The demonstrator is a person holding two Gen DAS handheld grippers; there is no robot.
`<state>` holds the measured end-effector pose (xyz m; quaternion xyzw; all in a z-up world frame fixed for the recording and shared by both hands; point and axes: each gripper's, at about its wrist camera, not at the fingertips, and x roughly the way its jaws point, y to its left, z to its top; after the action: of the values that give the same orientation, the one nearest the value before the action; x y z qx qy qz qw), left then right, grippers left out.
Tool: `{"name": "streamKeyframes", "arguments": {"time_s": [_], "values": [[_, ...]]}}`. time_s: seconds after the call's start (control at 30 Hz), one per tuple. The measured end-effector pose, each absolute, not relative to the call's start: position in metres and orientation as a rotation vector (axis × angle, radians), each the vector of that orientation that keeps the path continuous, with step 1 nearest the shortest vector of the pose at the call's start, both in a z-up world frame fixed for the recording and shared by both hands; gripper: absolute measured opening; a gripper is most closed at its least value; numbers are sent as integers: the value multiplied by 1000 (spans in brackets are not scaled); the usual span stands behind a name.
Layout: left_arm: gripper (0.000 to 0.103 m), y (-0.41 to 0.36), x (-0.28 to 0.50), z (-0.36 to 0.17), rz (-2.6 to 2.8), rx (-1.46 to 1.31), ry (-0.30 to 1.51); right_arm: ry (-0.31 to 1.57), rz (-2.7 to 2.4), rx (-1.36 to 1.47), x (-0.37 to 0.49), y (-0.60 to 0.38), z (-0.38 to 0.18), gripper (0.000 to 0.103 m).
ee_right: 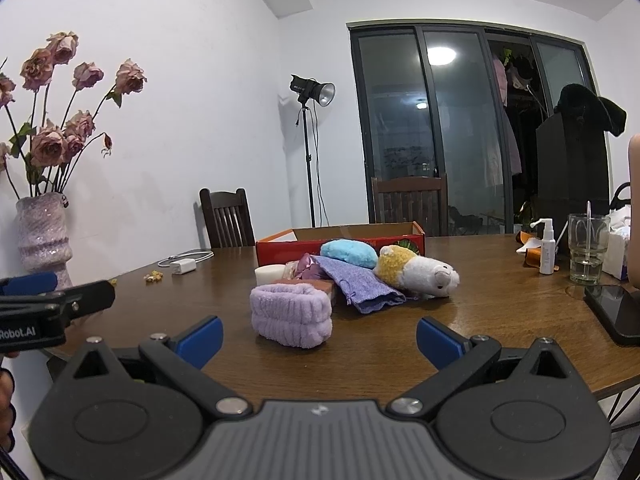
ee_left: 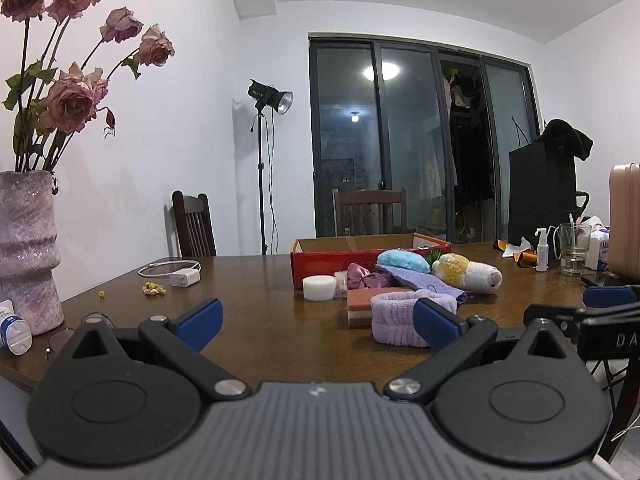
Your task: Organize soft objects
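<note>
A brown wood-grain worktop (ee_right: 500,304) is showing under a cluster of soft things. A lilac fuzzy band (ee_right: 291,316) is sitting nearest. A purple knitted cloth (ee_right: 360,284) is lying behind it, next to a sky-blue fluffy pad (ee_right: 349,253). A plush toy (ee_right: 416,272) is showing a white face and a yellow woolly body. A red box (ee_right: 340,245) with a plain brown cardboard interior is standing behind them. A white round sponge (ee_right: 269,274) is showing at the left. Each gripper (ee_right: 319,338) is showing black arms and blue pads. Dusty-pink dried roses (ee_left: 76,60) are standing in a mottled lilac vase (ee_left: 28,248).
</note>
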<state>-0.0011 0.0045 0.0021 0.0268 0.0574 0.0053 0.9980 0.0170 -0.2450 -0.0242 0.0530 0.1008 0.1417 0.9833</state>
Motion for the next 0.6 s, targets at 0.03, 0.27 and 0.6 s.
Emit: {"name": "streamKeyframes", "arguments": {"time_s": [0.03,0.27,0.6], "values": [[103,5,-1,2,11,53,117,205,285,115,18,-246,-24,103],[103,3,20,-1,1,62,177,191,279,129,28,-252,-22,103],[103,0,92,0,-90,-35,285,306,346,222,97,-267,-21,103]]}}
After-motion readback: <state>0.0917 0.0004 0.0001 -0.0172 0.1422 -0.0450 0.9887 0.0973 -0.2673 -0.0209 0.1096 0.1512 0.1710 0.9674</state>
